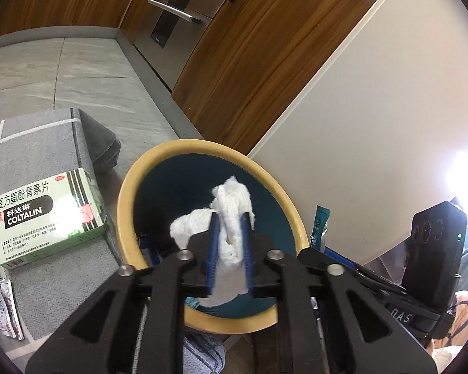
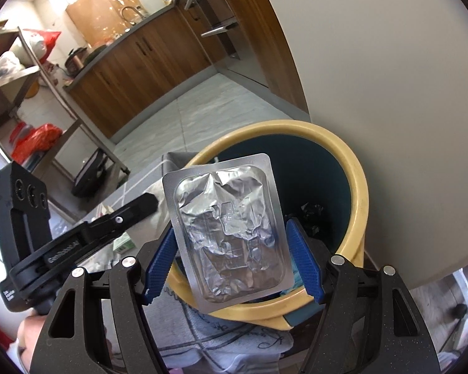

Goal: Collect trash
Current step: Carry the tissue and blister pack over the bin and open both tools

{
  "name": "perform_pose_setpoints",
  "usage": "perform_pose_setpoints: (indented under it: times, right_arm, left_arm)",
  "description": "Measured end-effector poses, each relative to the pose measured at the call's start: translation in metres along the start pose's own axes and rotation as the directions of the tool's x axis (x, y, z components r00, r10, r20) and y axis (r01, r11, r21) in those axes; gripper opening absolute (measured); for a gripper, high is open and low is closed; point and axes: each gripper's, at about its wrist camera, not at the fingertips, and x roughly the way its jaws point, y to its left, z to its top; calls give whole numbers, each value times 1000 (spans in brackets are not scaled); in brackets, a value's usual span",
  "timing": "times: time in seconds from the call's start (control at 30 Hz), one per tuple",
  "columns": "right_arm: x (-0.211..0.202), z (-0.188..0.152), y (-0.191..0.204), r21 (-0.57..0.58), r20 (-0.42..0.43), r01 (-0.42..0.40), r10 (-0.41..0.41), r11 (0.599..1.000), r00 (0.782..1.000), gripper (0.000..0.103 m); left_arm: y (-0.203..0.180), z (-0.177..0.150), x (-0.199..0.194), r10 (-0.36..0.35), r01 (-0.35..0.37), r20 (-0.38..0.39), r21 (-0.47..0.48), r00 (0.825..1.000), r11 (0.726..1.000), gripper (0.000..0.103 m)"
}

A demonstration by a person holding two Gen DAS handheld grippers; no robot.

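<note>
Left wrist view: left gripper (image 1: pixel 229 233) pinches a tissue (image 1: pixel 231 205) over the bin (image 1: pixel 126 193); part the jaws there, clear of the rim. Right gripper (image 2: pixel 231 243) is spread wide, a foil blister (image 2: pixel 227 230) loose between its fingers above the bin (image 2: pixel 355 187), tilted downward.

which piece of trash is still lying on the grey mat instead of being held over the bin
The green and white Coltalin medicine box lies on the grey mat. The white crumpled tissue and the silver foil blister pack are both at the yellow-rimmed bin.
</note>
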Motion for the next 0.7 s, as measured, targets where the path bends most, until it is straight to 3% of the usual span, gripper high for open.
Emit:
perform_pose_setpoints:
  times: [0.23,0.4,0.7]
  right_arm:
    - [9,2,2,3,-11,19,-19,1000,1000,71]
    - [15,2,7,-18,-11,37,-38,999,999,71]
    - [31,-4,20,-62,-30,77,-79,995,996,72]
  left_arm:
    - [6,3,-22,-5,6,76,-3,997,1000,51]
    - [6,7,-48,1,-5,139,24,990,1000,58]
    - [12,9,-86,24,-34,207,45,978,998,59]
